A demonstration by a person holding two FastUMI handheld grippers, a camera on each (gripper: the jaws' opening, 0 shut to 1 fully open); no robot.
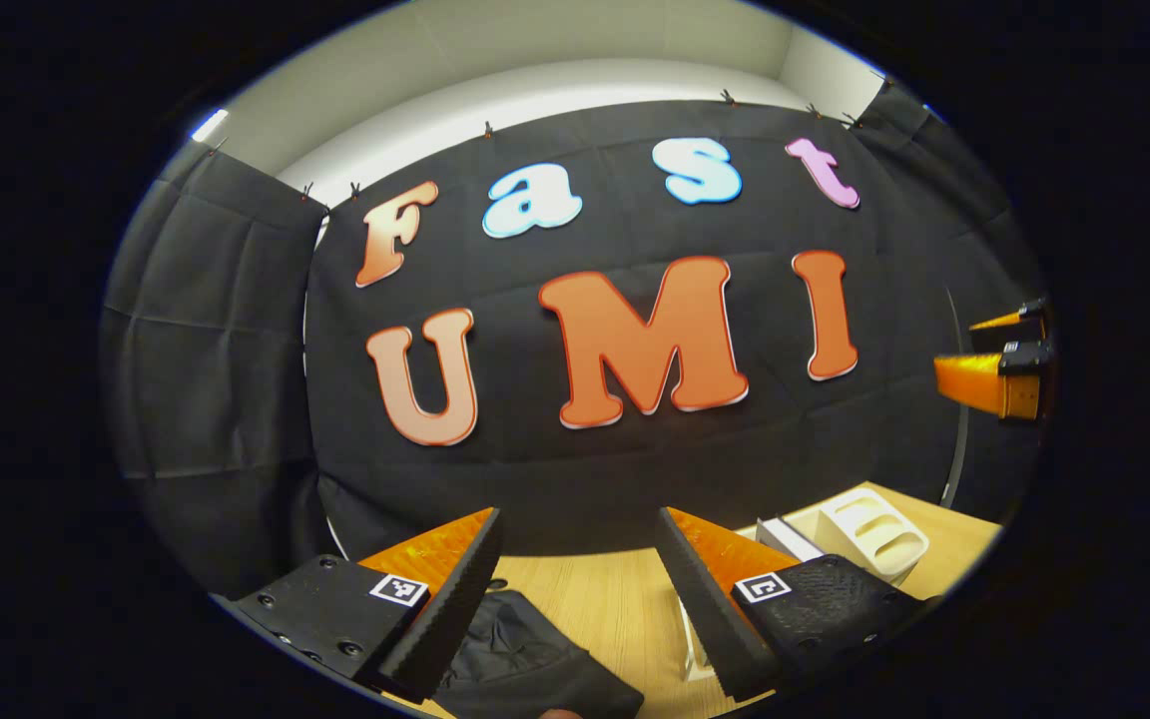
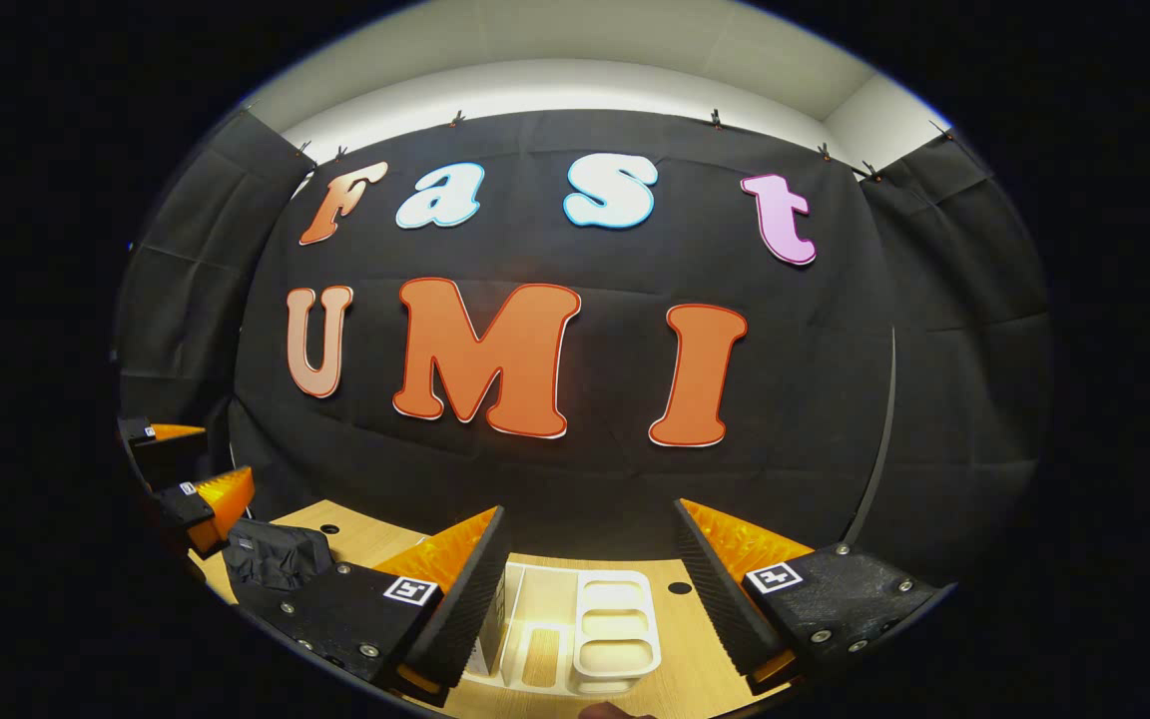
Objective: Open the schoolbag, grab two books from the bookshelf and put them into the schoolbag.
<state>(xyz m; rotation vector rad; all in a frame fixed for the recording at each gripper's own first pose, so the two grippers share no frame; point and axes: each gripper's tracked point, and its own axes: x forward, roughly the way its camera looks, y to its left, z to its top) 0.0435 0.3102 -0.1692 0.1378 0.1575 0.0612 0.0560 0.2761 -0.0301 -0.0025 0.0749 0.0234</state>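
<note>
In the left gripper view, my left gripper [image 1: 580, 519] is held above the wooden table [image 1: 625, 599], open, with nothing between its fingers. The black schoolbag [image 1: 525, 659] lies just below its left finger. A white bookshelf rack [image 1: 874, 539] stands to the right, with a pale upright book edge [image 1: 785, 539] beside it. In the right gripper view, my right gripper [image 2: 587, 511] is open and empty above the white bookshelf rack [image 2: 615, 624]. The schoolbag [image 2: 276, 554] lies at the left there, under the left gripper [image 2: 226, 456]. The right gripper [image 1: 954, 348] is at the right edge of the left gripper view.
The black cloth wall closes off the back and both sides of the booth. The table [image 2: 355, 534] has small round holes near its far edge [image 2: 679, 588]. A thin dark pole [image 2: 879, 439] stands at the right by the side wall.
</note>
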